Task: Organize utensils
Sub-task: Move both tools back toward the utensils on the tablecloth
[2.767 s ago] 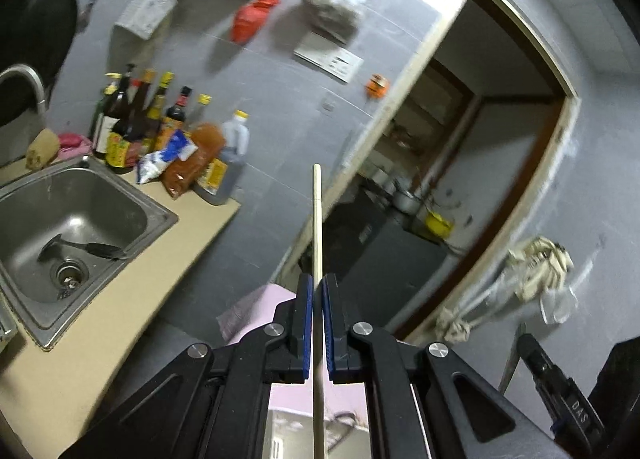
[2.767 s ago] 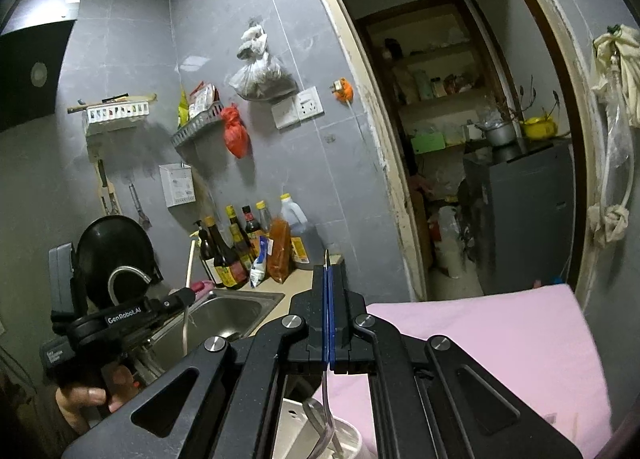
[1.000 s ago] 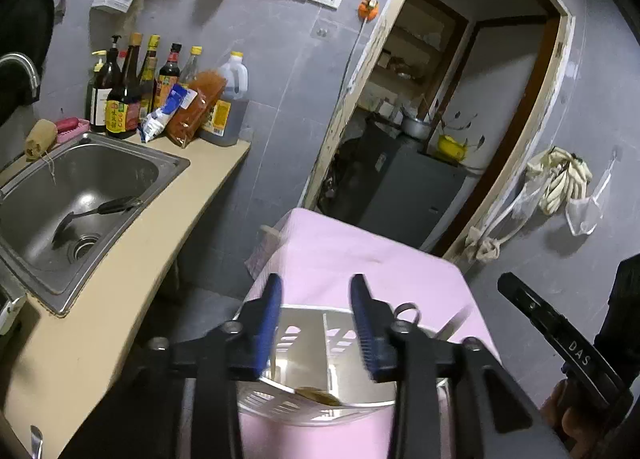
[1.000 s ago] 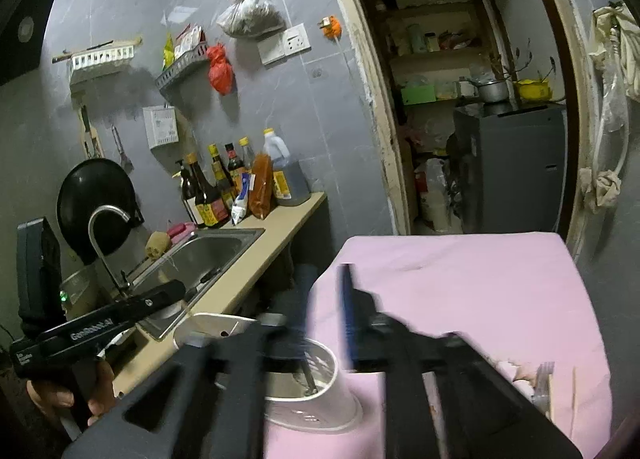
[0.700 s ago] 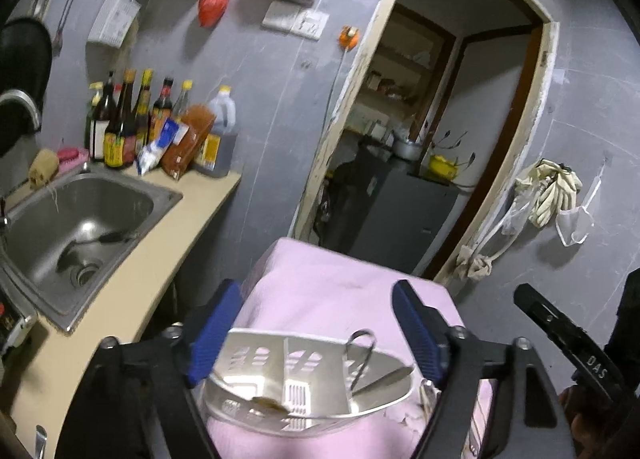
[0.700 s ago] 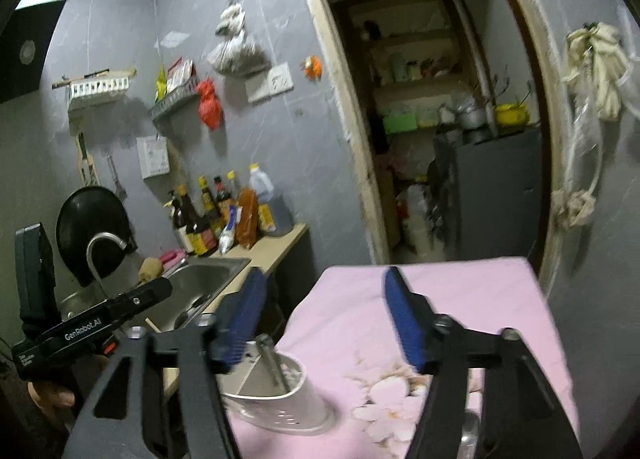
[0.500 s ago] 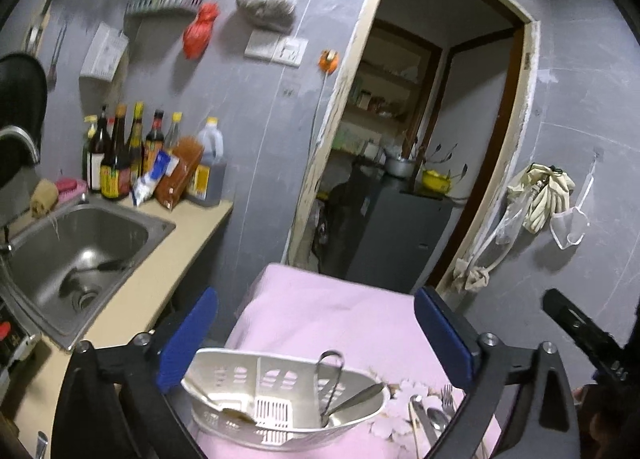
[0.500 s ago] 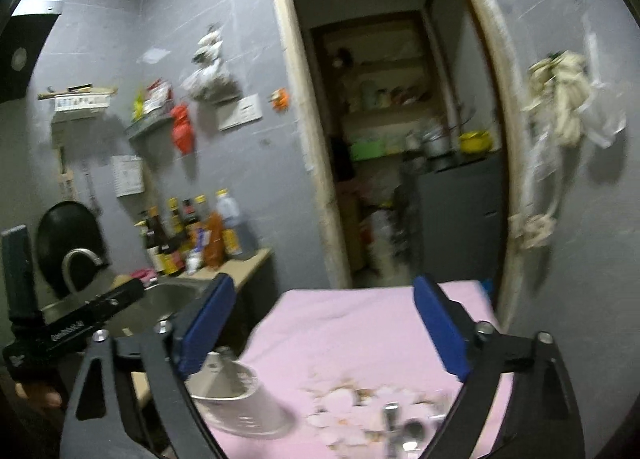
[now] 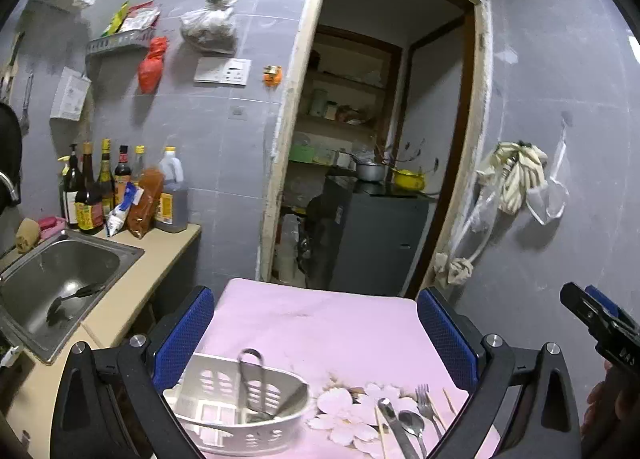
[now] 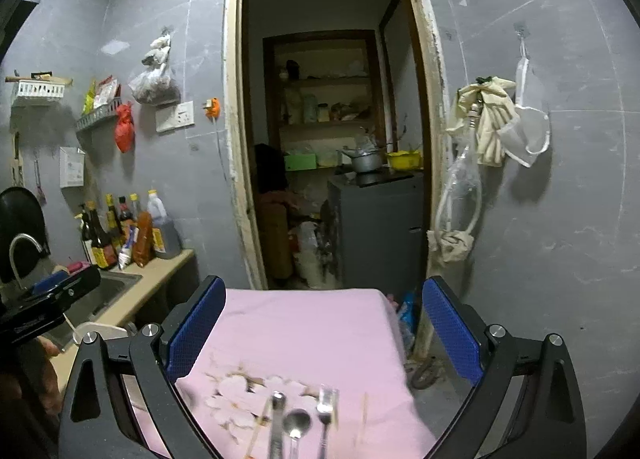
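Observation:
A white slotted utensil basket point(image 9: 240, 411) sits on the pink tablecloth point(image 9: 320, 323) at the near left, holding metal tongs point(image 9: 250, 375) and other utensils. Loose on the cloth to its right lie a knife point(image 9: 394, 425), a spoon point(image 9: 412, 425), a fork point(image 9: 426, 403) and chopsticks point(image 9: 448, 401). My left gripper point(image 9: 320, 335) is wide open and empty above the table. My right gripper point(image 10: 324, 331) is wide open and empty; below it lie the spoon point(image 10: 296, 425), fork point(image 10: 326, 407) and knife point(image 10: 277, 419).
A steel sink point(image 9: 52, 279) with a ladle sits in the counter at left, with sauce bottles point(image 9: 104, 191) behind it. A doorway point(image 9: 372, 163) opens beyond the table onto a grey cabinet point(image 9: 380, 243). Cloths and bags hang on the right wall point(image 9: 516, 179).
Both grippers let go of the chopstick and the utensil they held into the basket, opened wide and pulled back and up; the right one swung right over the loose cutlery.

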Available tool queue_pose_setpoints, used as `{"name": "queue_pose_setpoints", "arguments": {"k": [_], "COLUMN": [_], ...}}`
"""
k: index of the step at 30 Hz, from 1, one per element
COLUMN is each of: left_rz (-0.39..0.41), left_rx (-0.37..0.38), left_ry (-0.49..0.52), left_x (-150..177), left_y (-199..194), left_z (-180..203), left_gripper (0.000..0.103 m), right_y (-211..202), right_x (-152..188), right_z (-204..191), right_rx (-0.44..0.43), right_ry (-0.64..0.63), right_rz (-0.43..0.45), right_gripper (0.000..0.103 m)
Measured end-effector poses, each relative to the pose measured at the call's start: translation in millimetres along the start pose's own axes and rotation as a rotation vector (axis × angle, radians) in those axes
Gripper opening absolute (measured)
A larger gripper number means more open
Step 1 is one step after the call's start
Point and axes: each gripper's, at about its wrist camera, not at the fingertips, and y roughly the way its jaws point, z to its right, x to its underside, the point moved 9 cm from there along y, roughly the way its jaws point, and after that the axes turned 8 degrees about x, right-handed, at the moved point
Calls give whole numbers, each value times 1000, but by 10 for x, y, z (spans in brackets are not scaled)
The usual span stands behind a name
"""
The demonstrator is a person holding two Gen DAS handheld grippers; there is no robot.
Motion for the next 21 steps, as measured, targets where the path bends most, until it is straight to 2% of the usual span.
{"name": "queue_pose_setpoints", "arguments": {"k": [7,11,21], "left_rz": [-24,-66,-273], "left_rx": [12,22,34], "left_ry": [14,11,47], "left_x": [267,499,1236], "left_y": [112,223,644], "left_z": [311,439,620], "left_gripper": [102,102,102], "right_y": [128,256,758], "right_x": [296,515,1302], "right_z": [333,507,637], "right_rx": [11,15,-35], "right_ry": [-8,-2,34], "right_rz": [-69,-127,-320], "right_gripper": [97,97,97]}}
